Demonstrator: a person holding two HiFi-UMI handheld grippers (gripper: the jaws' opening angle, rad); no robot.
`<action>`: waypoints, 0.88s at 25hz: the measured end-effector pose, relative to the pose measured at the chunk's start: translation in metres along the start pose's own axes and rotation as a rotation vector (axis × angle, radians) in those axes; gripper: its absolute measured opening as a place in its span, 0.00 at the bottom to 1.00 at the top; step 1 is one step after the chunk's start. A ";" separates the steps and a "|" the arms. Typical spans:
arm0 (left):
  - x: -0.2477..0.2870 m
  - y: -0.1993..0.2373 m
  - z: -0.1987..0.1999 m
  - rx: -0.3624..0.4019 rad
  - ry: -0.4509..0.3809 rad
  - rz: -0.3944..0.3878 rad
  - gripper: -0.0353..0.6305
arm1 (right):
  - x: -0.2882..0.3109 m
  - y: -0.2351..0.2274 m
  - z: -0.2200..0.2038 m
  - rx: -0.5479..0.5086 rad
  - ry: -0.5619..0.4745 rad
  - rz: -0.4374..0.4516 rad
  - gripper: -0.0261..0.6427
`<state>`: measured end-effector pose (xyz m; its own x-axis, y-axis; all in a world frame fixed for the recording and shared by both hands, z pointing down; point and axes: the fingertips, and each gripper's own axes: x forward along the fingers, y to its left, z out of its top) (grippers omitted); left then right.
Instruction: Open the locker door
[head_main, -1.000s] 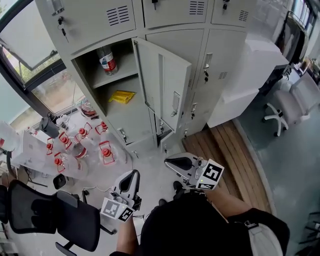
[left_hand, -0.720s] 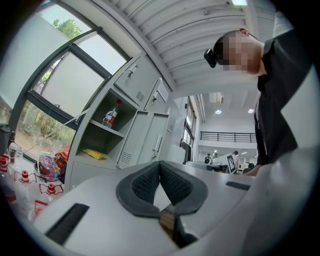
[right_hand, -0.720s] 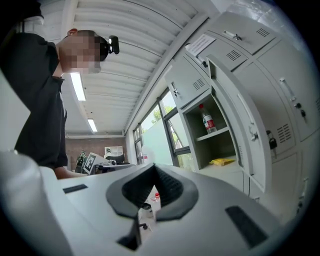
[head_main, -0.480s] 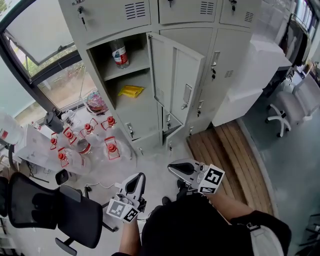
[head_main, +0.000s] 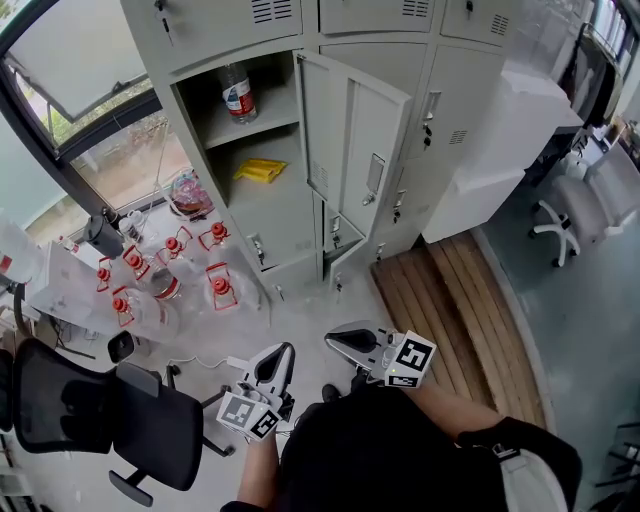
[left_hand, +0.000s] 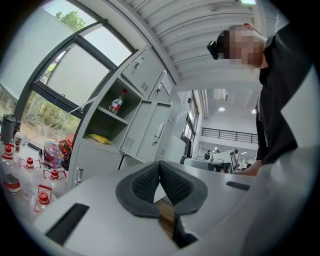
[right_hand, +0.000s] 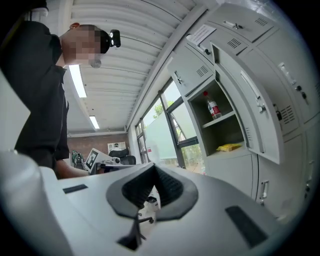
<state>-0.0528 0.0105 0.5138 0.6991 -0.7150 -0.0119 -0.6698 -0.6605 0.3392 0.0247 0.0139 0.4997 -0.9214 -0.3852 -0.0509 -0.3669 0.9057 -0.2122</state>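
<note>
Black office chair (head_main: 95, 420): left of the left gripper, well apart, on the floor.

Red-capped jugs (head_main: 165, 285): cluster on the floor ahead and to the left of the left gripper, below a window (head_main: 70, 70).

Left gripper (head_main: 278, 358): low in the head view and pointing toward the lockers. In its own view the left gripper (left_hand: 160, 165) has its pads meeting at the tips, narrow, with nothing between them.

Locker (head_main: 215, 215): straight ahead of both grippers, well apart from them. One compartment stands exposed. A clear bottle (head_main: 237, 95) with a red label is upright on its upper shelf, and a yellow packet (head_main: 260, 170) lies flat on the level below.

Locker door (head_main: 355, 150): swung out toward the person, at the right side of that compartment, ahead of the right gripper and out of contact with either gripper. It also shows in the left gripper view (left_hand: 150, 134) and the right gripper view (right_hand: 250, 112).

Right gripper (head_main: 340, 341): just right of the left one, apart from it. In its own view the right gripper (right_hand: 153, 167) is closed tight and empty.

Wooden slat platform (head_main: 450, 310): on the floor right of the right gripper.

White office chair (head_main: 560, 230): far right.
</note>
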 end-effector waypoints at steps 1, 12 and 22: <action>0.001 0.000 0.000 0.000 -0.001 -0.003 0.08 | 0.000 -0.002 0.001 -0.010 0.002 -0.006 0.06; 0.019 -0.008 0.000 -0.005 0.009 -0.063 0.08 | -0.011 -0.017 0.008 -0.047 0.001 -0.064 0.06; 0.041 -0.019 -0.011 -0.016 0.045 -0.136 0.08 | -0.030 -0.029 0.003 -0.042 0.021 -0.131 0.06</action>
<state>-0.0083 -0.0037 0.5168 0.7938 -0.6079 -0.0162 -0.5645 -0.7465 0.3524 0.0635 -0.0011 0.5047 -0.8677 -0.4970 -0.0052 -0.4886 0.8549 -0.1747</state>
